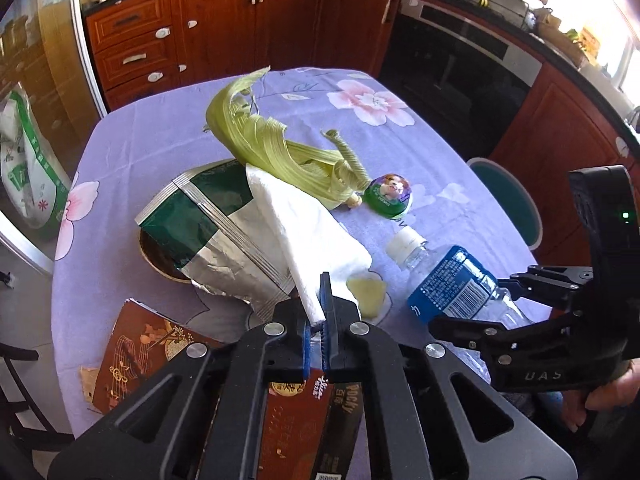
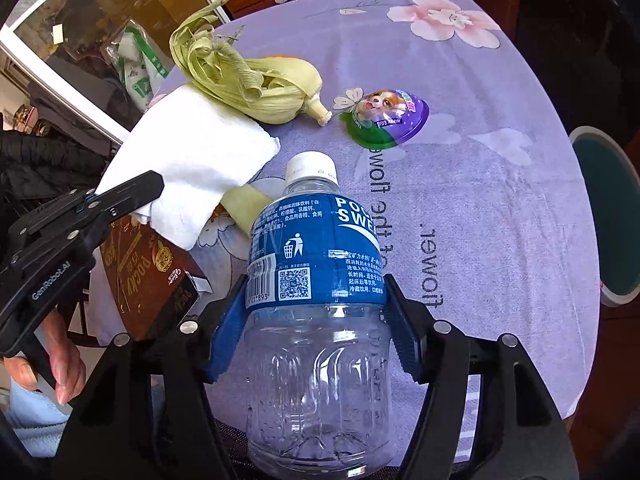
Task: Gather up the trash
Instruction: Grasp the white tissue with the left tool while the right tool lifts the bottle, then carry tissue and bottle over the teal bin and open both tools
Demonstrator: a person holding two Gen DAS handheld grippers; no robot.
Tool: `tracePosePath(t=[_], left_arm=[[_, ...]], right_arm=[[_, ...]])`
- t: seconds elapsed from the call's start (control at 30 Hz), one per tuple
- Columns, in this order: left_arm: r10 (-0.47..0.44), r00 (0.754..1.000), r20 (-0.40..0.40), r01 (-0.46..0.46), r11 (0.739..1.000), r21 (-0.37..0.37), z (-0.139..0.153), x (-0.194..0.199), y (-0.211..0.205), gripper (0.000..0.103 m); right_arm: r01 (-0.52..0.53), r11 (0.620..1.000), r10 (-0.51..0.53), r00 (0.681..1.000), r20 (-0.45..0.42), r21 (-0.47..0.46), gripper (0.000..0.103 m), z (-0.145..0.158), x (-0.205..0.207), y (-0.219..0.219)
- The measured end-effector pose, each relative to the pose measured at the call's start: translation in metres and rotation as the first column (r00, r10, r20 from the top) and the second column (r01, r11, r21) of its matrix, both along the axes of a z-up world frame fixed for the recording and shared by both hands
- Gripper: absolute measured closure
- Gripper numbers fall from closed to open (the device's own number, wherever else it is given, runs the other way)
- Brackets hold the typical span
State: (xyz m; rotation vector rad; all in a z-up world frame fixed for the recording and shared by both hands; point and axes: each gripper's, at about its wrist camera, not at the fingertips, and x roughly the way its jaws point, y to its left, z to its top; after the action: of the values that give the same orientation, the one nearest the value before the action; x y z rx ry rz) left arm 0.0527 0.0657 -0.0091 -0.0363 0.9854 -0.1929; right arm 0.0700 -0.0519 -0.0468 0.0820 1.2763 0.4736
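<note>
early stage: left tongs [image 1: 320, 320] are clamped together on a corner of the white paper towel [image 1: 304, 228], right tongs [image 2: 310, 328] grip the empty pocari sweat bottle [image 2: 316, 300] at its label, both items just above the desk [image 2: 500, 208] and no bin seen. count: one towel, one bottle, one corn husk [image 2: 256, 88], one foil snack bag [image 1: 212, 236], two pocky boxes [image 1: 312, 420], one purple cup lid [image 2: 388, 118], one pale peel scrap [image 1: 368, 292], all the rest left lying.

Clear blue-labelled bottle [image 2: 316, 280] and white tissue [image 1: 308, 224] lifted above scattered husk [image 1: 280, 148], wrappers.
</note>
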Motion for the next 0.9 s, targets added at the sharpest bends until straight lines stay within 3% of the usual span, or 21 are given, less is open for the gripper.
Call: tracePosePath(t=[0.2,0.47,0.9], left_arm=[[-0.026,0.999,0.040,0.027,1.000,-0.015,0.027,-0.020,-0.005,0.099],[-0.125,0.988,0.089,0.126,0.992,-0.001,0.049,-0.025,-0.049,0.099],[-0.301,0.946,0.122,0.305,0.952,-0.016,0.069,0.002,-0.145,0.099]], right_arm=[[0.028,0.999,-0.030,0.998,0.052,0.025,0.041,0.017,-0.009,-0.020],[0.144,0.987,-0.153,0.980,0.131,0.075,0.041,0.048,-0.015,-0.068],[0.373,0.916,-0.398,0.890,0.225,0.146,0.041,0.088,-0.019,-0.185]])
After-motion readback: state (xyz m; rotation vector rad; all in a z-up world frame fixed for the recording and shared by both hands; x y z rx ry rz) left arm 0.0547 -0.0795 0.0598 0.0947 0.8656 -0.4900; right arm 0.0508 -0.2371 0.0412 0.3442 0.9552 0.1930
